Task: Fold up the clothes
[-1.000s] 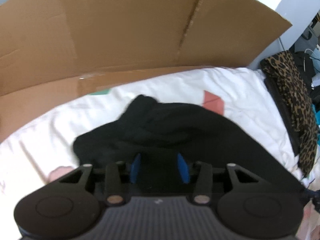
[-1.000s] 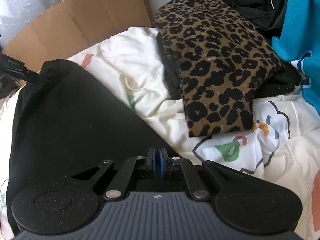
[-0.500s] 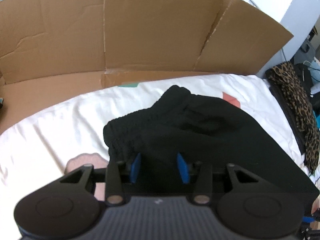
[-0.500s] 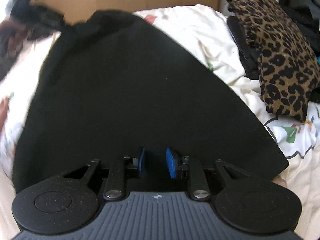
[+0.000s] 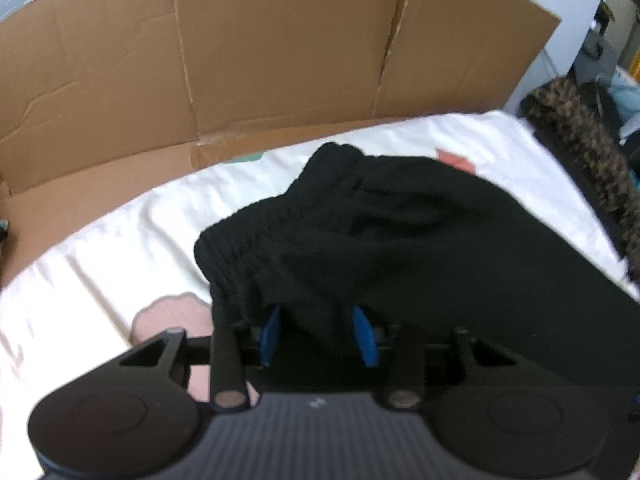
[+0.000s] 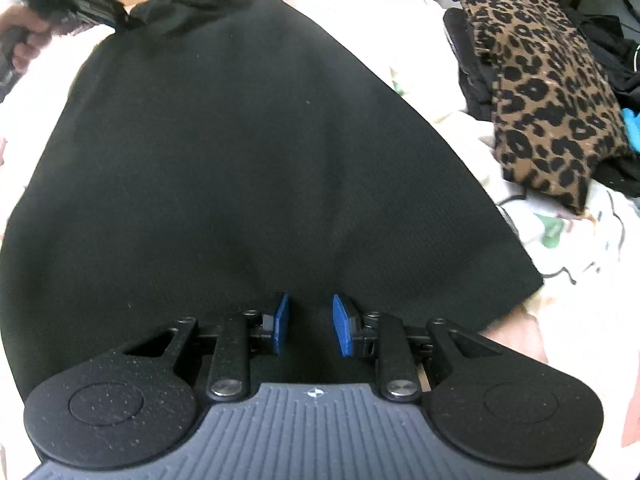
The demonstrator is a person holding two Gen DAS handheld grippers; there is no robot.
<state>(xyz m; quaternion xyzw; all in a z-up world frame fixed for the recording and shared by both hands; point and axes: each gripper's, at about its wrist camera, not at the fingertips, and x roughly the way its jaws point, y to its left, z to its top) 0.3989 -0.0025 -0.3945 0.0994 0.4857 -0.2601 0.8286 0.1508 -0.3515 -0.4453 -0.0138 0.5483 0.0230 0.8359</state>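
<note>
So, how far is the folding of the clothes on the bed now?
The leopard-print garment lies folded at the side, so that looks done. In hand: the black garment lies spread on the sheet; the left gripper pinches its waistband, and the right gripper is open over the near end. Left: its folds, none visible yet.

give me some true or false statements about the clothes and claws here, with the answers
1. The black knit garment lies spread on the white patterned bedsheet. True.
2. The right claw is clamped fully shut. False: its blue pads stand apart above the garment.
3. A leopard-print folded cloth lies beside the garment. True.
4. A blue plastic board stands behind the bed. False: it is a brown cardboard sheet.
5. The left claw has bunched black fabric between its pads. True.
</note>
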